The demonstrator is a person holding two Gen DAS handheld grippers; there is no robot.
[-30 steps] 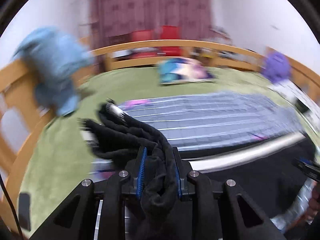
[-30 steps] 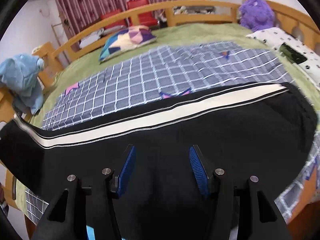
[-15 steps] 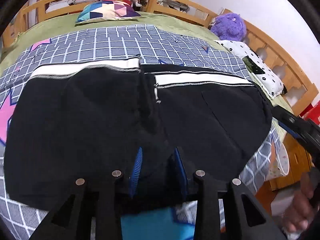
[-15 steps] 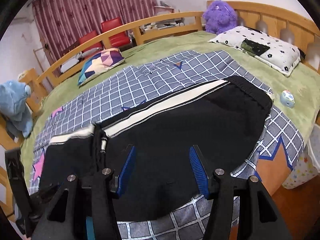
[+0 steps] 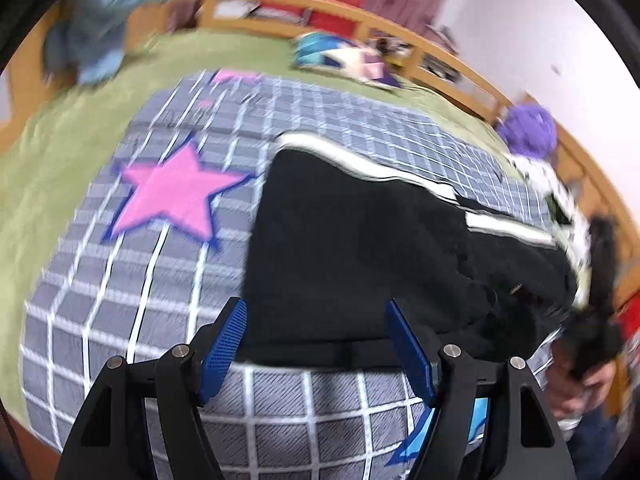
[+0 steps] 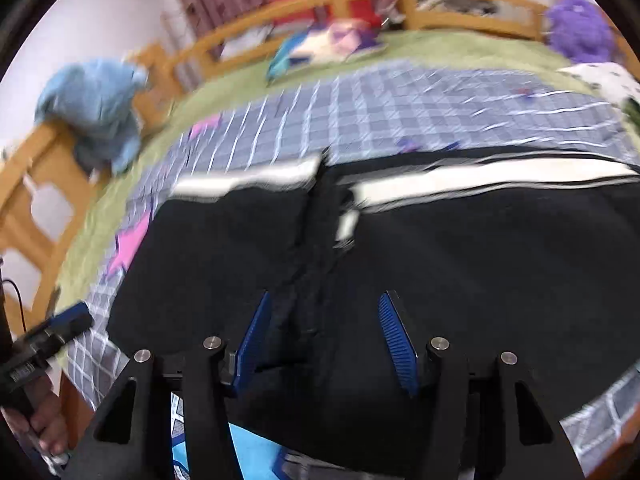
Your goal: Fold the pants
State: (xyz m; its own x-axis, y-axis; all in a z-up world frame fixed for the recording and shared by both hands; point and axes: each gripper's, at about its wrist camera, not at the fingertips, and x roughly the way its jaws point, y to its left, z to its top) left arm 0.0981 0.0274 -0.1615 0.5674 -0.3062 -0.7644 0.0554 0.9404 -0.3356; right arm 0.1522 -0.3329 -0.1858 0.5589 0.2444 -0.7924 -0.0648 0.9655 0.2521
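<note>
Black pants (image 5: 360, 248) with a white side stripe lie folded over on a grey checked blanket (image 5: 168, 280) on the bed. In the right wrist view the pants (image 6: 460, 264) fill the lower frame, the folded leg end lying across the middle. My left gripper (image 5: 316, 336) is open and empty at the pants' near left edge. My right gripper (image 6: 324, 328) is open and empty, hovering over the black cloth. Both views are motion-blurred. The right gripper also shows at the right edge of the left wrist view (image 5: 596, 304), the left one at the lower left of the right wrist view (image 6: 48, 340).
A wooden bed rail (image 6: 360, 4) runs round the green bed. A blue plush (image 6: 96, 108) hangs on the rail at left, a purple plush (image 6: 580, 32) sits at far right, a colourful pillow (image 6: 328, 44) lies at the back. A pink star (image 5: 172, 196) marks the blanket.
My left gripper has opened and let go of the pants leg, which now lies folded over the rest. It has swung left. My right gripper has stayed open and shifted over the fold.
</note>
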